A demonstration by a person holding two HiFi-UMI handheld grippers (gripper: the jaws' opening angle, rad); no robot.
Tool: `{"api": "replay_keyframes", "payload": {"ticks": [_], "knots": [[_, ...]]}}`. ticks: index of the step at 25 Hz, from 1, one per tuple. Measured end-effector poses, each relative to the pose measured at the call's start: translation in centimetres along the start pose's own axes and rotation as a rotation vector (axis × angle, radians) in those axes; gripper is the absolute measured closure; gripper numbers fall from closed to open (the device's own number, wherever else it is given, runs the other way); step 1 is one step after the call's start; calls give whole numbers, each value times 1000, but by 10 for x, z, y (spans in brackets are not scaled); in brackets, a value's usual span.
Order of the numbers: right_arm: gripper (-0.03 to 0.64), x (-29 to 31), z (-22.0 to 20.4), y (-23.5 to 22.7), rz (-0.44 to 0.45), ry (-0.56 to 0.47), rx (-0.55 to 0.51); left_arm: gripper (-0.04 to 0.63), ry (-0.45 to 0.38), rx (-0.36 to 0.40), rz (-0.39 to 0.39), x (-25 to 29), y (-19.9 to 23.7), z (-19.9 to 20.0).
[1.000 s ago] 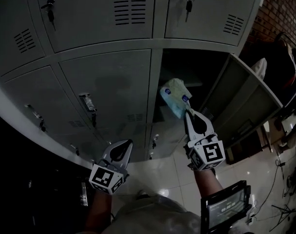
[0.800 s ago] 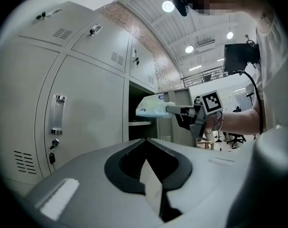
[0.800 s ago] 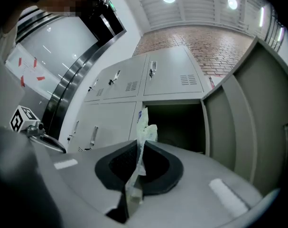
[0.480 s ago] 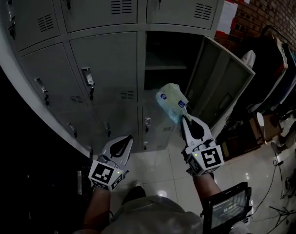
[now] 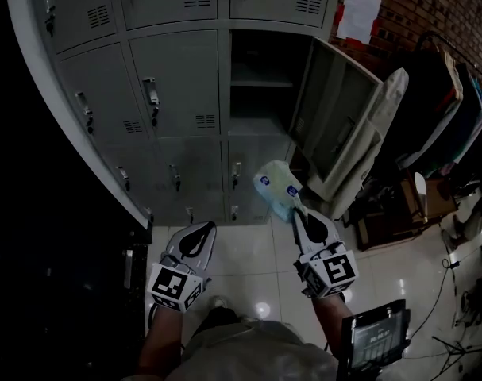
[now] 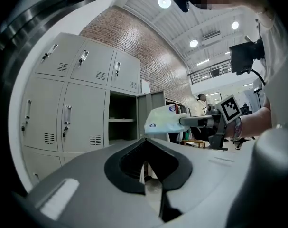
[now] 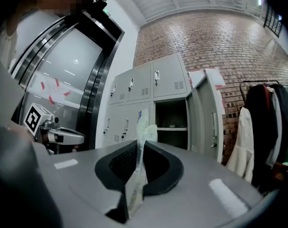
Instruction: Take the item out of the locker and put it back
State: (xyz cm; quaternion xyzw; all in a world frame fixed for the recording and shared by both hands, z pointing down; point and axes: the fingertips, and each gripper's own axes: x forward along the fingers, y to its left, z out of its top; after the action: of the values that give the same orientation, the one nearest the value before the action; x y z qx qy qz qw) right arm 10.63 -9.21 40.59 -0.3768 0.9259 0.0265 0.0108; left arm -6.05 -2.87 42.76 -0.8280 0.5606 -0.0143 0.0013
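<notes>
My right tongs (image 5: 297, 208) clamped only the packet (image 5: 276, 189) by its edge, I think; it could slip before the locker (image 5: 260, 84). My left tongs (image 5: 206, 228) were closed, empty.

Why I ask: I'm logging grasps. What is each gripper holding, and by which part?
The right gripper is shut on the pale plastic packet, pinching its thin near edge. The left gripper holds nothing; its jaws are together.

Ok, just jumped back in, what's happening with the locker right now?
A person stands facing grey lockers. The right hand-held gripper is shut on a pale plastic packet, held in the air outside the open locker compartment, whose door stands wide. The left hand-held gripper is shut and empty, beside it.
</notes>
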Motion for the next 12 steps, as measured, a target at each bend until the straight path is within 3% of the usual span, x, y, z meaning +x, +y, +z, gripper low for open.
{"api": "replay_keyframes", "payload": {"ticks": [12], "knots": [[610,10,22,14,-10,-34,-26,591,-10,5,7,-19,13,10]]}}
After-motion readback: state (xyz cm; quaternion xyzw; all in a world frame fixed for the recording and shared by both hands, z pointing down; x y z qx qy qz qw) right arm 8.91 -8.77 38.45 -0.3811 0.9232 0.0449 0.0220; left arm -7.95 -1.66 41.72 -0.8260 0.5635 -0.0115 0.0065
